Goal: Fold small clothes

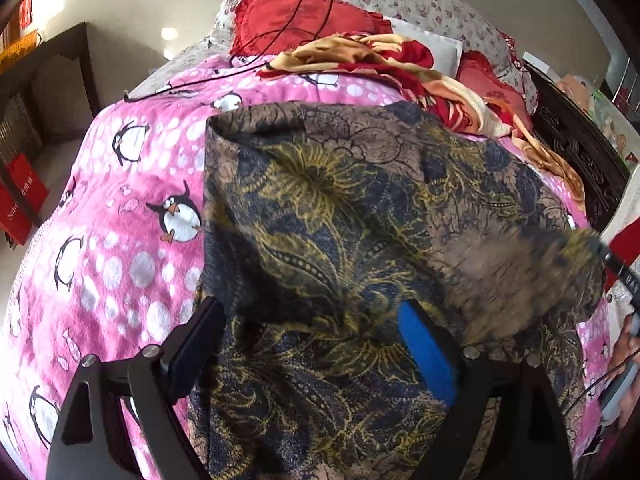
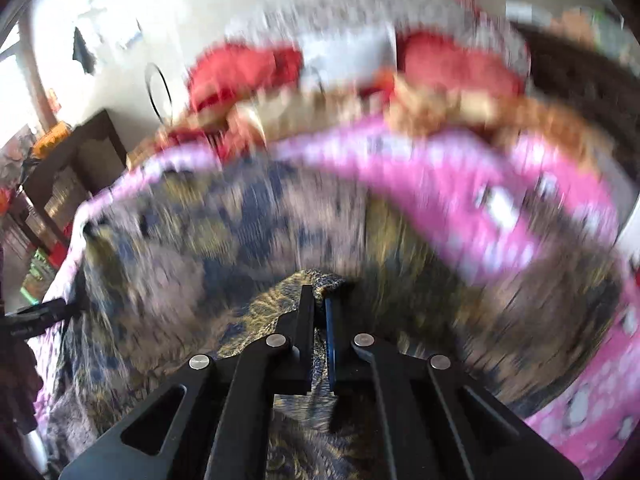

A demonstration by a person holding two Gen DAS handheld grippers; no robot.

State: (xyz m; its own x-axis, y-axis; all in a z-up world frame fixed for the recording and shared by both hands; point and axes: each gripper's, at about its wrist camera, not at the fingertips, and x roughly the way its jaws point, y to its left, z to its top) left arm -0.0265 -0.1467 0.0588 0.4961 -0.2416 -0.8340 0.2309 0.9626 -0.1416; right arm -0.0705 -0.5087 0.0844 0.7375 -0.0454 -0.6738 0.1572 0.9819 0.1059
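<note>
The patterned garment (image 1: 320,220), dark blue, gold and brown paisley, lies spread on the pink penguin blanket (image 1: 120,240) over the bed. The right tool (image 2: 319,300) has its jaws pinched tight on a bunched fold of that garment, fabric poking out between the fingertips, though the right wrist view is badly blurred. The left tool (image 1: 316,328) hangs over the cloth with jaws spread wide, gripping nothing. Further back, a red frilled pillow (image 1: 292,16) and a crumpled floral blanket (image 1: 400,60).
</note>
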